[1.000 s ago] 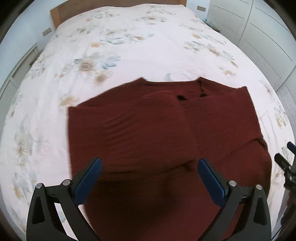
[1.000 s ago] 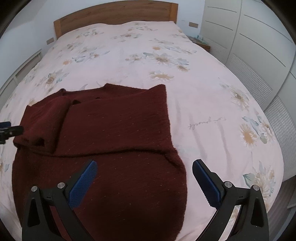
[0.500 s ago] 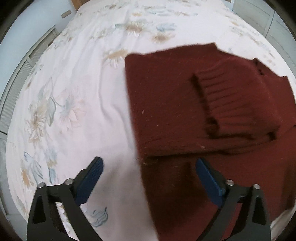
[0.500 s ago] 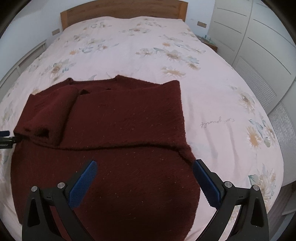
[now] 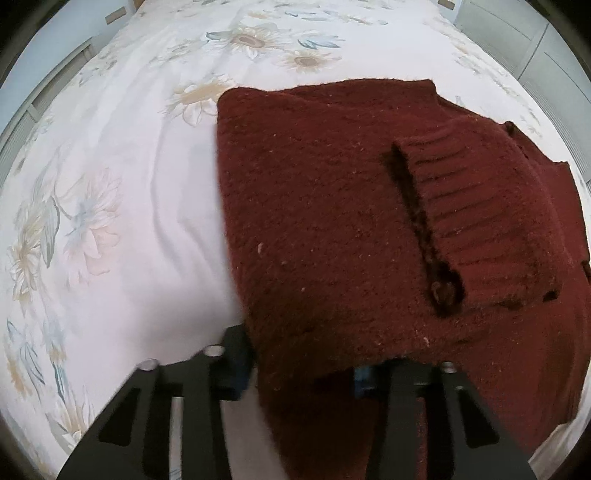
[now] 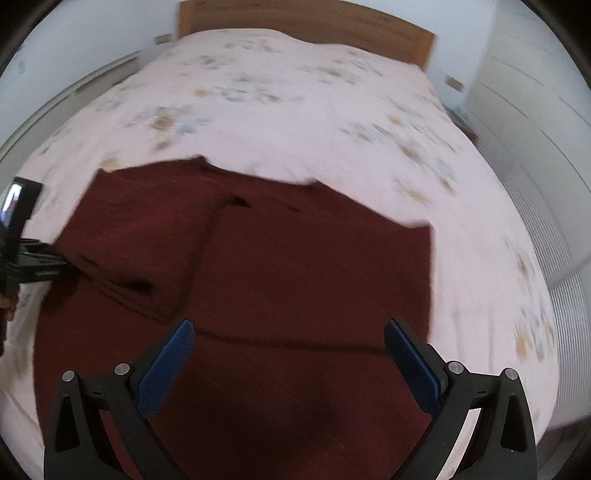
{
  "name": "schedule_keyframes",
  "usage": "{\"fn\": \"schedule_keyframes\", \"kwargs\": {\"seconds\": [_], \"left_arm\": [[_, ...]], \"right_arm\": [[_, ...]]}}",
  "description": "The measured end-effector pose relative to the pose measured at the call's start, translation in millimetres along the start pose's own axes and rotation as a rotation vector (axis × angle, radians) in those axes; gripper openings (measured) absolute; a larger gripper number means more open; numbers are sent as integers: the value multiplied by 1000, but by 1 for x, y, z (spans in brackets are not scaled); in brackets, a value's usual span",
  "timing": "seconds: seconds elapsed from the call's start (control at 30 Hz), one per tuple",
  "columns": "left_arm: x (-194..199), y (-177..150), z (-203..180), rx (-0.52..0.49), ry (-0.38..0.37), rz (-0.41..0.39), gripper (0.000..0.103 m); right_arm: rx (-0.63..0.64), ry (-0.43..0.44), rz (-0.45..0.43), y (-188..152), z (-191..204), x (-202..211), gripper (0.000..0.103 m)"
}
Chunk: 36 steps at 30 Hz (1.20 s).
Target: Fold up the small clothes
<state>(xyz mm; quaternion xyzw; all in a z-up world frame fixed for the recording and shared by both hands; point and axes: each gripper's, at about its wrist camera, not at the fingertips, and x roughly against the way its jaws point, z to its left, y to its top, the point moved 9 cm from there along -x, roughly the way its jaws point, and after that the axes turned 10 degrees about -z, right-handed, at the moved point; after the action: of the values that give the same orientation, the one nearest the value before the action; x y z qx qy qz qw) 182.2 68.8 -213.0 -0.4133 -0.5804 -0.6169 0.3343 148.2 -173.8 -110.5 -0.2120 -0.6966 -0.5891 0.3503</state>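
Observation:
A dark red knit sweater (image 5: 325, 206) lies flat on the floral bed, one sleeve folded across its body with the ribbed cuff (image 5: 476, 206) on top. My left gripper (image 5: 303, 380) is shut on the sweater's left side edge, and the knit drapes over its jaws. In the right wrist view the sweater (image 6: 303, 280) fills the middle. My right gripper (image 6: 288, 365) is open and empty, hovering over the sweater's lower right part. The left gripper (image 6: 44, 258) shows at that view's left edge, at the sweater's side.
The pink floral bedsheet (image 5: 122, 192) spreads to the left and beyond the sweater. A wooden headboard (image 6: 303, 26) stands at the far end. White wardrobe doors (image 6: 535, 122) run along the right side of the bed.
My left gripper has swung to the sweater's left edge, dropped low and closed on it. My right gripper has stayed open and shifted over the sweater.

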Motion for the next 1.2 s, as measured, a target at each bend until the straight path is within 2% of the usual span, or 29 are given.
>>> {"fn": "schedule_keyframes", "kwargs": {"seconds": [0.1, 0.27, 0.33, 0.43, 0.67, 0.73, 0.77, 0.8, 0.83, 0.9, 0.97, 1.07, 1.2], "left_arm": [[1, 1, 0, -9, -6, 0, 18], [-7, 5, 3, -15, -15, 4, 16], [-3, 1, 9, -13, -14, 2, 16], [-3, -3, 13, -8, -16, 1, 16], [-4, -10, 15, -12, -30, 1, 17], [-3, -12, 15, -9, -31, 1, 17], [-3, -12, 15, -10, -31, 1, 17], [-3, -13, 15, -11, -31, 1, 17], [-3, -13, 15, -11, -30, 0, 17], [-2, -14, 15, -10, -31, 1, 17], [-2, -14, 15, -7, -32, 3, 17], [-1, -14, 16, -3, -36, 3, 17], [1, -14, 16, -8, -29, 3, 17]], "right_arm": [[82, 60, -23, 25, 42, -13, 103], [188, 174, 2, 39, 107, -44, 103], [237, 180, 36, 37, 127, -61, 103], [268, 215, 67, 33, 148, -77, 103], [300, 235, 128, 16, 165, -102, 102], [288, 242, 143, 15, 165, -108, 95], [278, 245, 148, 15, 166, -109, 87], [262, 258, 156, 15, 166, -111, 75], [255, 266, 159, 16, 167, -110, 69], [251, 267, 156, 19, 167, -109, 41], [240, 266, 145, 24, 161, -102, 23], [169, 283, 106, 37, 141, -88, 20], [64, 262, 58, 50, 101, -71, 19]]}}
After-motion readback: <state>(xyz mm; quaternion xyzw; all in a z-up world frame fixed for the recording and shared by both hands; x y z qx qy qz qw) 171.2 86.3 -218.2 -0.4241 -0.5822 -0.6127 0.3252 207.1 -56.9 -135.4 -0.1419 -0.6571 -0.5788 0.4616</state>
